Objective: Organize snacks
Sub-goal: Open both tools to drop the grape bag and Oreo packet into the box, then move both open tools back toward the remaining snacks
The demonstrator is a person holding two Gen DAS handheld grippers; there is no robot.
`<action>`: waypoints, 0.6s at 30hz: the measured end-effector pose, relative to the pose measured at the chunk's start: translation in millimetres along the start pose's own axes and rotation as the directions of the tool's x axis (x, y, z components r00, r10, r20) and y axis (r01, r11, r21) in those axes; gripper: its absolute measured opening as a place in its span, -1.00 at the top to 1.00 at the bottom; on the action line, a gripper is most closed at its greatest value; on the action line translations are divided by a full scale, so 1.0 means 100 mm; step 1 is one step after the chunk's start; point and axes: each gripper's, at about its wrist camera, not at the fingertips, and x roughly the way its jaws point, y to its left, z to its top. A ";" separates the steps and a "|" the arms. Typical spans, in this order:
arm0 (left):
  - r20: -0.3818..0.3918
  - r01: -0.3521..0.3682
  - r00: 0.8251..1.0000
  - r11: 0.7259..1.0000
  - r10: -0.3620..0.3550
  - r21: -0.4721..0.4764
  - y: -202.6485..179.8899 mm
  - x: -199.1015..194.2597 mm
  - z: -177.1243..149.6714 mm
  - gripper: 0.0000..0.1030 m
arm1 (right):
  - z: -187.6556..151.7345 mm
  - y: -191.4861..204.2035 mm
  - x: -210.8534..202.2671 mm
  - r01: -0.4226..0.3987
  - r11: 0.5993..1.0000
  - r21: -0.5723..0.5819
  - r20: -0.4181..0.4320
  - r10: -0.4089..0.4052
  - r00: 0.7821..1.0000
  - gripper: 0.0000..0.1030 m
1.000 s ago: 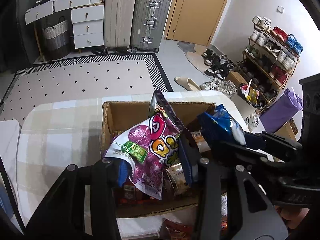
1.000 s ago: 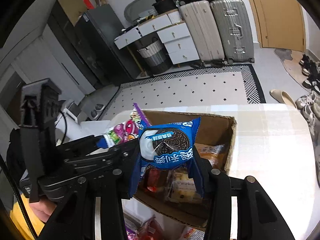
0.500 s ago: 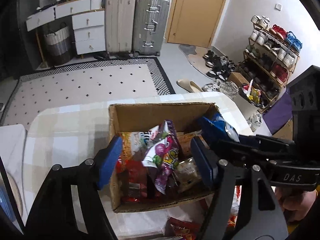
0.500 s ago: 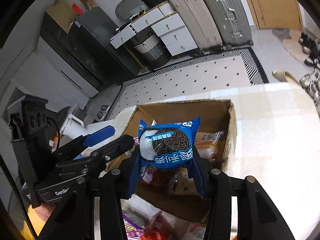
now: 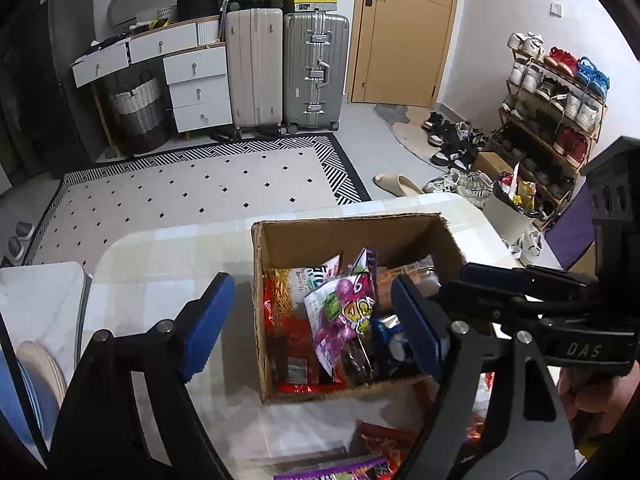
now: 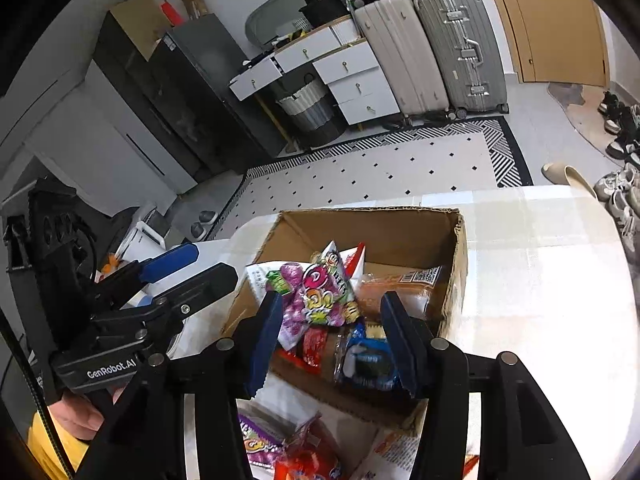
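An open cardboard box [image 5: 320, 236] [image 6: 460, 264] stands on the checked table, filled with snack packs. A purple candy pack [image 5: 344, 312] [image 6: 316, 300] lies loose on top of them. My left gripper [image 5: 314, 326] [image 6: 192, 270] hovers above and in front of the box; its jaws are opening wide and hold nothing. My right gripper [image 6: 332, 340] [image 5: 472, 284] hangs over the box's near right corner with its jaws opening. The blue cookie pack [image 6: 368, 360] [image 5: 390, 340] lies in the box below them, and the pads do not press on it.
Loose snack packs [image 5: 384, 440] [image 6: 304, 460] lie on the table [image 6: 540, 280] in front of the box. A white seat [image 5: 36, 300] stands at the table's left. A hand [image 5: 592, 400] [image 6: 76, 412] holds each gripper. Bare cloth lies right of the box.
The left gripper let go of the purple pack, which dropped into the box, then drew back and up while opening. The right gripper opened and the cookie pack fell into the box.
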 end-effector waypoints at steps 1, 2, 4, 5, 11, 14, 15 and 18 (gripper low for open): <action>0.001 -0.001 1.000 1.000 0.001 0.001 0.00 -0.06 -0.01 -0.53 | -0.01 0.02 -0.07 0.000 1.000 -0.003 0.014 0.000 1.000 -0.01; 0.004 -0.002 1.000 1.000 0.002 0.002 -0.01 -0.11 -0.02 -0.54 | -0.02 0.05 -0.13 -0.005 1.000 -0.004 0.025 0.005 1.000 -0.01; 0.014 -0.006 1.000 1.000 0.006 0.001 -0.03 -0.26 -0.06 -0.56 | -0.06 0.12 -0.29 -0.014 1.000 -0.013 0.049 0.015 0.999 -0.01; 0.020 -0.011 1.000 1.000 0.011 0.003 -0.03 -0.34 -0.06 -0.56 | -0.09 0.17 -0.40 -0.016 1.000 -0.022 0.068 0.017 0.998 -0.02; 0.092 -0.013 0.996 1.000 0.013 -0.004 -0.10 -1.04 -0.12 -0.62 | -0.30 0.52 -0.97 -0.020 0.995 -0.096 0.159 0.035 0.987 -0.32; 0.146 -0.009 0.989 1.000 0.009 -0.001 -0.14 -1.47 -0.18 -0.75 | -0.43 0.80 -1.27 -0.021 0.985 -0.171 0.196 0.055 0.979 -0.34; 0.162 -0.010 0.987 1.000 0.010 -0.002 -0.15 -1.61 -0.22 -0.87 | -0.50 0.92 -1.41 -0.012 0.980 -0.199 0.218 0.056 0.974 -0.34; 0.204 0.020 0.979 1.000 -0.017 -0.009 -0.19 -2.06 -0.30 -0.99 | -0.66 1.13 -1.73 -0.001 0.971 -0.238 0.278 0.069 0.958 -0.49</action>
